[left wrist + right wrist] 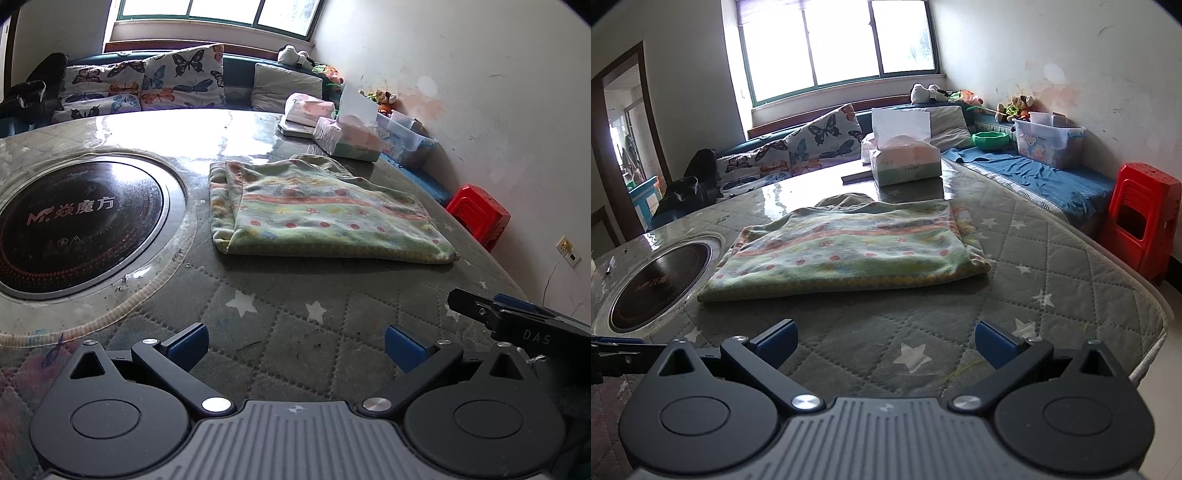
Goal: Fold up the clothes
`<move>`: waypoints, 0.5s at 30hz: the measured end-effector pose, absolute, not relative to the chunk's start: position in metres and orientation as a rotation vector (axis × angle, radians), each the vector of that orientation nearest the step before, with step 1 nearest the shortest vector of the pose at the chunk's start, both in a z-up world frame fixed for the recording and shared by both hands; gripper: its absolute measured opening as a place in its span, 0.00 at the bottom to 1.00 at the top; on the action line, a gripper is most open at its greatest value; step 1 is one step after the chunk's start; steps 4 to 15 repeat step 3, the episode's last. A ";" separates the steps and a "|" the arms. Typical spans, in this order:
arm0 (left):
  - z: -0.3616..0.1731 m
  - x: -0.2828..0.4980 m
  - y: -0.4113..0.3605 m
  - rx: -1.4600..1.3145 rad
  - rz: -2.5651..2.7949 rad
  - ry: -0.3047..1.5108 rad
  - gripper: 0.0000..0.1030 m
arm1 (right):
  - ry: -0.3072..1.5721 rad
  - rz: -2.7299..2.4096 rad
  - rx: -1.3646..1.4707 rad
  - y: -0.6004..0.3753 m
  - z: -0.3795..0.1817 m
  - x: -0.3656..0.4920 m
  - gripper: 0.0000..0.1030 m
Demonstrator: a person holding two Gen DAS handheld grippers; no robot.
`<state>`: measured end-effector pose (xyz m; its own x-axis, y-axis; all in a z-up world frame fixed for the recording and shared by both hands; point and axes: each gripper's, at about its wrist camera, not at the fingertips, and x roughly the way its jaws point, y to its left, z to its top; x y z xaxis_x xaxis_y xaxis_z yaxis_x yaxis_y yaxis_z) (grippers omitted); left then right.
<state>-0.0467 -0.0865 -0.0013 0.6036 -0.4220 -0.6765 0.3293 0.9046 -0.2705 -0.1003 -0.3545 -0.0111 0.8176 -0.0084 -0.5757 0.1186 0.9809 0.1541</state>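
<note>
A folded green garment with coloured stripes and dots lies flat on the quilted star-pattern table cover. My left gripper hovers open over the cover, short of the garment's near edge, with nothing between its blue pads. My right gripper is likewise open and empty, in front of the garment's near edge. The right gripper's black body shows at the right of the left wrist view. Part of the left gripper shows at the left edge of the right wrist view.
A round black cooktop is set into the table left of the garment. Tissue boxes stand behind it. A red stool, a blue-covered bench with a plastic bin and butterfly cushions surround the table.
</note>
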 end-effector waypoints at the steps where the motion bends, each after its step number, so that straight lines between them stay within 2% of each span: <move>1: -0.001 -0.047 -0.087 -0.120 -0.436 0.812 1.00 | 0.611 -0.069 0.188 -0.354 -0.011 -0.101 1.00; 15: -0.001 -0.047 -0.087 -0.121 -0.442 0.814 1.00 | 0.611 -0.069 0.190 -0.354 -0.011 -0.101 1.00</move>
